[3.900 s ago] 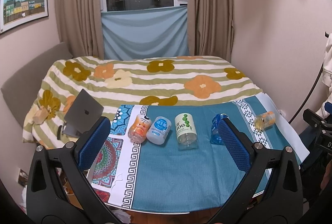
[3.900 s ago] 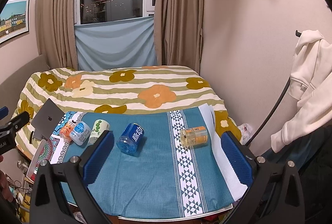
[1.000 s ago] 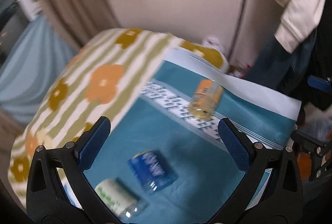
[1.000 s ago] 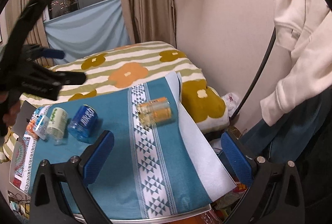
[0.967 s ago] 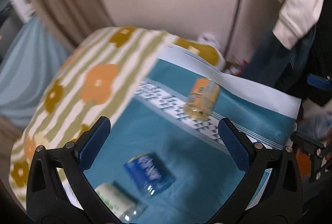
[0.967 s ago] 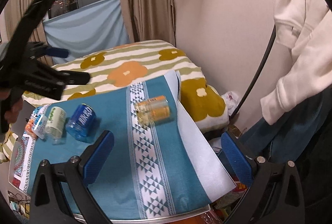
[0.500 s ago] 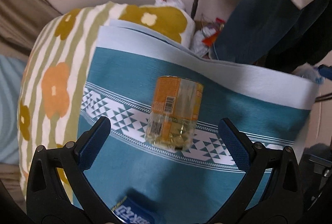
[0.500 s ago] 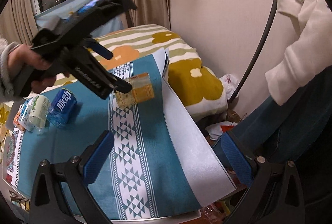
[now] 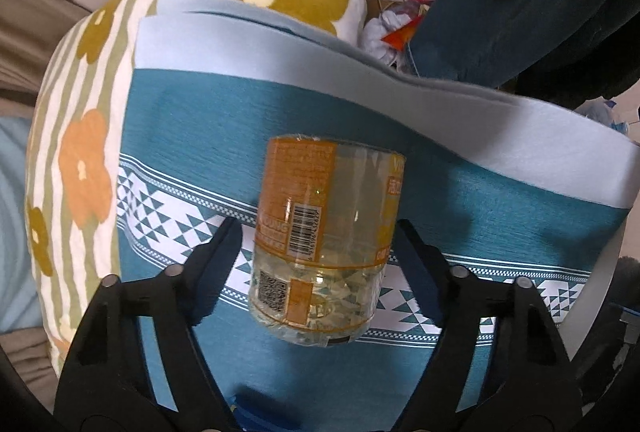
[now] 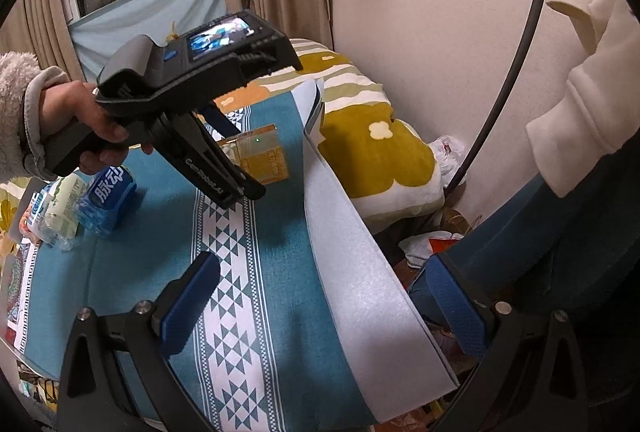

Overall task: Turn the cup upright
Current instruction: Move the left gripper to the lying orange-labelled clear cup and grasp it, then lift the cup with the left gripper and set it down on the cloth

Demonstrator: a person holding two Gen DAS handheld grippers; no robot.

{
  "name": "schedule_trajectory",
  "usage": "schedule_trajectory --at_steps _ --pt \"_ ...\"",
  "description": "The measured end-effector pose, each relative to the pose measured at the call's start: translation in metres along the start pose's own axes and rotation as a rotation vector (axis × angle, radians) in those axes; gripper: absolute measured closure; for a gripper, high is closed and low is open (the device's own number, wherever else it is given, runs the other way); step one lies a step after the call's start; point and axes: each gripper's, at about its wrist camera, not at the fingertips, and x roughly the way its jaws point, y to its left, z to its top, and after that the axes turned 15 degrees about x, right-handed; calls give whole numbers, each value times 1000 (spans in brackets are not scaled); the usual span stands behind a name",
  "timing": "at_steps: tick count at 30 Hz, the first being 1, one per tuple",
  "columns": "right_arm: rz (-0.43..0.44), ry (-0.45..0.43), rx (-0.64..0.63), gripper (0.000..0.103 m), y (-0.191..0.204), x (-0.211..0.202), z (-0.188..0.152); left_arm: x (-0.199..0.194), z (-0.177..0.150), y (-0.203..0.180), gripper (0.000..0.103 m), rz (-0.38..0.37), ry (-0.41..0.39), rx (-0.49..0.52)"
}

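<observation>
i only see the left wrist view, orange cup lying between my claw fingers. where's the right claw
Observer: The right claw hangs open over the near part of the teal cloth, well short of the orange cup, and holds nothing.
Operator: anything else lying by the cup
Observer: A blue bottle lies on its side on the cloth, left of the cup in the right wrist view and apart from it.

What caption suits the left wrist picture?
Left gripper open astride an orange-labelled cup lying on its side on a teal cloth.
</observation>
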Motion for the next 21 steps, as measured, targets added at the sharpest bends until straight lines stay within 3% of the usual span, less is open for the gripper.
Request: schedule_trajectory --at_steps 2,11,21 --pt "4 2 1 0 0 1 0 2 -1 0 36 0 10 5" --pt "15 -1 -9 0 3 2 0 0 -9 -7 37 4 9 -14" --pt "42 -1 -47 0 16 -7 -2 -18 -43 -18 37 7 -10 -124"
